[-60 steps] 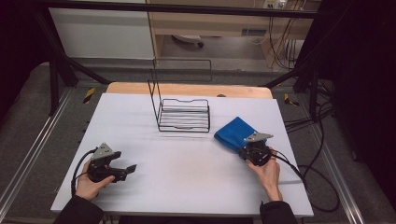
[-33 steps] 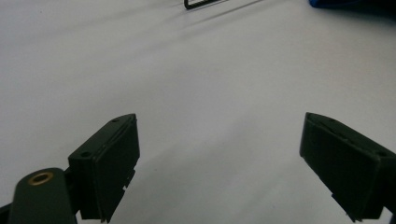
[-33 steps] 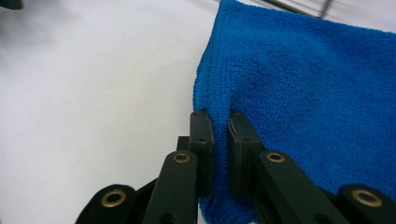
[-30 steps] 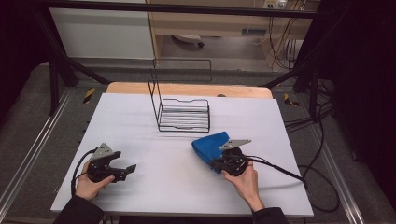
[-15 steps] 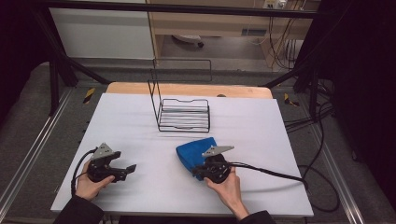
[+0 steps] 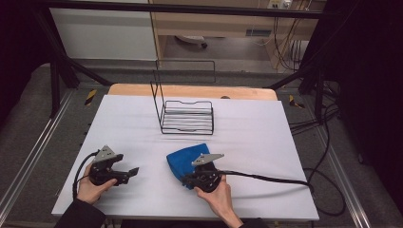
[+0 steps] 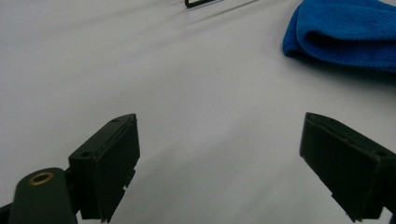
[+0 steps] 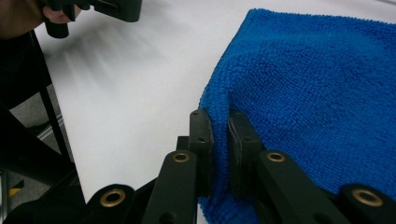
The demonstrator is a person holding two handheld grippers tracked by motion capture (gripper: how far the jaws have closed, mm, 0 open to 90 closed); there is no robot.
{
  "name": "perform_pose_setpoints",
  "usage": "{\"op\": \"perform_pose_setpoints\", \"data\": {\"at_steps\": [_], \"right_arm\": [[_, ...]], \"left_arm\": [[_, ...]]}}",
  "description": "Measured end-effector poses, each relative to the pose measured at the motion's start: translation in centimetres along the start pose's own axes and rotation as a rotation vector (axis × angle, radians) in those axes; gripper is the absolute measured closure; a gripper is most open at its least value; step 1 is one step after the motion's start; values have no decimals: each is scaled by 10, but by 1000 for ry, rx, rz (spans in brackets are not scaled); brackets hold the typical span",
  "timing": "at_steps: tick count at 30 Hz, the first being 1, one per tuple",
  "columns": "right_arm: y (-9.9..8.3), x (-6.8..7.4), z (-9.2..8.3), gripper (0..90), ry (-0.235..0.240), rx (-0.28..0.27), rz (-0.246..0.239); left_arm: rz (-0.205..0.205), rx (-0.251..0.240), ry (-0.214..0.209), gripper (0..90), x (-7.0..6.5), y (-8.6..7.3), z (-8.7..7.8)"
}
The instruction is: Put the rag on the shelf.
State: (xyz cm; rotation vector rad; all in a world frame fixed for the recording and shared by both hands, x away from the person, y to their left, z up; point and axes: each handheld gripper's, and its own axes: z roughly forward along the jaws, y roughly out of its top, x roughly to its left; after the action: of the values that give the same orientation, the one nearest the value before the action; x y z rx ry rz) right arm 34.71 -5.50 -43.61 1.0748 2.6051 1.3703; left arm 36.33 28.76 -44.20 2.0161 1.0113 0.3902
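A folded blue cloth [image 6: 186, 157] lies on the white table [image 6: 247, 137], a little left of centre near the front. My right gripper [image 6: 184, 179] is shut on the cloth's near edge; in the right gripper view its jaws pinch a fold of the blue cloth [image 8: 299, 93], with the right gripper [image 8: 219, 122] low over the table. My left gripper [image 6: 134, 171] rests at the front left, held in a hand, jaws wide apart with nothing between them. The left gripper view has the left gripper [image 7: 219, 144] open over bare table and the blue cloth [image 7: 345, 32] ahead at upper right.
A black wire rack [image 6: 186, 114] stands at the middle back of the table. A black cable [image 6: 271, 179] trails from the right gripper toward the right edge. A wooden board edge [image 6: 190, 90] runs behind the white surface.
My right gripper has dragged the blue cloth leftward and toward the front, from the right side to near the centre. The left gripper has stayed put.
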Motion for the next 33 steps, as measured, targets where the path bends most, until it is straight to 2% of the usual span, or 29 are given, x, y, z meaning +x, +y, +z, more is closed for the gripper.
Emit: {"op": "perform_pose_setpoints", "data": {"at_steps": [4,6,7,8,10,12,13,14,16,17,18,21,25,26,27,28,31,33], "right_arm": [[-2,1,8,807,4,11,-2],[-3,1,10,752,8,7,0],[-3,1,10,752,8,7,0],[-2,1,8,637,20,-11,-1],[2,1,4,570,23,-27,-9],[6,0,-4,502,0,-44,-37],[6,0,-4,502,0,-44,-37],[10,-3,-13,453,-26,-66,-54],[12,-10,-24,444,-60,-85,-66],[12,-10,-24,444,-60,-85,-66],[11,-23,-35,440,-106,-90,-56],[4,-43,-50,465,-196,-78,-46],[-12,-64,-58,520,-217,-40,21],[-12,-64,-58,520,-217,-40,21],[-18,-67,-55,543,-221,-9,16],[-18,-67,-55,543,-221,-9,16],[-24,-69,-47,593,-221,48,9],[-26,-69,-45,616,-218,57,10]], "left_arm": [[1,0,-1,122,0,0,0],[1,1,-2,121,0,0,0],[1,0,-2,121,0,0,0],[3,2,-2,121,0,0,0],[2,1,-2,121,0,0,-1],[3,2,-2,121,0,0,-1],[3,2,-3,121,0,0,-1],[4,2,-3,121,0,0,-1],[4,1,-3,121,0,0,-1],[4,1,-3,121,0,0,-1],[4,1,-3,121,0,0,-1],[3,2,-3,121,0,0,-1],[4,4,-3,121,0,0,-1],[5,4,-3,121,-1,0,-1],[5,5,-3,120,-1,0,-1],[5,4,-3,120,-1,0,-1],[5,3,-5,120,-1,0,-1],[6,3,-5,120,-1,0,-1]]}}
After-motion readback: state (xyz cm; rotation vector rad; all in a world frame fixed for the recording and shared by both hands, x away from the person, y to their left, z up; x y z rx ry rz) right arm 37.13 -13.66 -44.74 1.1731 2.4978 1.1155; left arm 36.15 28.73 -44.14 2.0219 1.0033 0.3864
